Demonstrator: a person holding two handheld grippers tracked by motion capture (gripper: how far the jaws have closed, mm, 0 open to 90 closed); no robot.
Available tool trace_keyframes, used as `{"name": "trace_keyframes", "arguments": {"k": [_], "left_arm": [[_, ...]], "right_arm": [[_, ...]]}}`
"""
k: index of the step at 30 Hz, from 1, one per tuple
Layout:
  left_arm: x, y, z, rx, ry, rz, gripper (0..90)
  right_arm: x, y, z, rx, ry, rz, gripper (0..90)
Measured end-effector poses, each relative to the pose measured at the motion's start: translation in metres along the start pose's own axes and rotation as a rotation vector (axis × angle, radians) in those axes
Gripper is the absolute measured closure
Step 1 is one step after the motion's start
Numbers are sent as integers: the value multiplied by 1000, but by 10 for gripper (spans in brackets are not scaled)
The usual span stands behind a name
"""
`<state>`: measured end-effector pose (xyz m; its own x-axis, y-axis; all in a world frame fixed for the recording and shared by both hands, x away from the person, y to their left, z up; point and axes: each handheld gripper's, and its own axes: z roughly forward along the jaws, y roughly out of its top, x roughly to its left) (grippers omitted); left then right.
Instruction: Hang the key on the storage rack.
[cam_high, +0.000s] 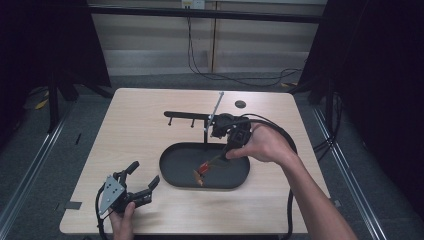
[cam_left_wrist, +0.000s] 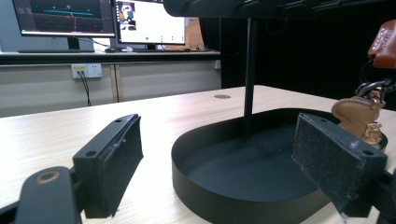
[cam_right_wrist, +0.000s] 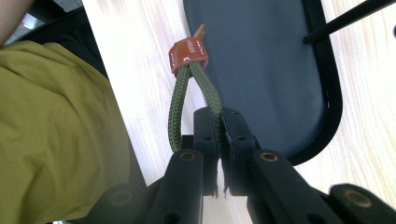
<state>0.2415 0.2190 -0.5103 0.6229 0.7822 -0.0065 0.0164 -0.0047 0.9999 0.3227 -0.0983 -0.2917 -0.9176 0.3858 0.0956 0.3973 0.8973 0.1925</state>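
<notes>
A keychain (cam_high: 202, 171) with an olive cord loop (cam_right_wrist: 180, 100) and a brown leather tab (cam_right_wrist: 188, 55) hangs over the black oval tray (cam_high: 172, 176). My right gripper (cam_high: 226, 152) is above the tray, and in the right gripper view it (cam_right_wrist: 220, 114) is shut on the cord loop. In the left gripper view the keychain's ring and tan charm (cam_left_wrist: 357, 114) dangle at the tray's right rim. A black stand rises from the tray, with a post (cam_high: 206, 131) and a hooked arm (cam_high: 187, 116). My left gripper (cam_high: 145, 173) stands open near the table's front left, its jaws bare and facing the tray (cam_left_wrist: 210, 196).
A round cable hole (cam_high: 240, 104) sits at the table's back right. A thick black cable (cam_high: 290, 150) loops behind the right hand. The person's yellow-green shirt (cam_right_wrist: 51, 130) lies beyond the table's front edge. Monitors (cam_left_wrist: 144, 21) stand on a far desk.
</notes>
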Motion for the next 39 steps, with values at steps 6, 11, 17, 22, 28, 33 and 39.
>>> {"name": "trace_keyframes", "arguments": {"k": [6,11,17,22,28,33,39], "left_arm": [[0,0,0,1,1,0,157],[0,0,0,1,1,-1,157],[0,0,0,0,-4,0,157],[0,0,0,5,-7,5,157],[0,0,0,5,-8,5,157],[0,0,0,4,-7,4,157],[0,0,0,5,-4,1,157]], "right_arm": [[-5,5,-8,-2,5,4,857],[-12,12,-17,-27,-8,-14,857],[-17,20,-21,-45,-20,-25,857],[-25,27,-23,-48,-19,-33,857],[-34,34,-23,-36,-26,-26,856],[-43,36,-21,-18,-29,-8,856],[-53,37,-20,-11,-43,4,855]]}}
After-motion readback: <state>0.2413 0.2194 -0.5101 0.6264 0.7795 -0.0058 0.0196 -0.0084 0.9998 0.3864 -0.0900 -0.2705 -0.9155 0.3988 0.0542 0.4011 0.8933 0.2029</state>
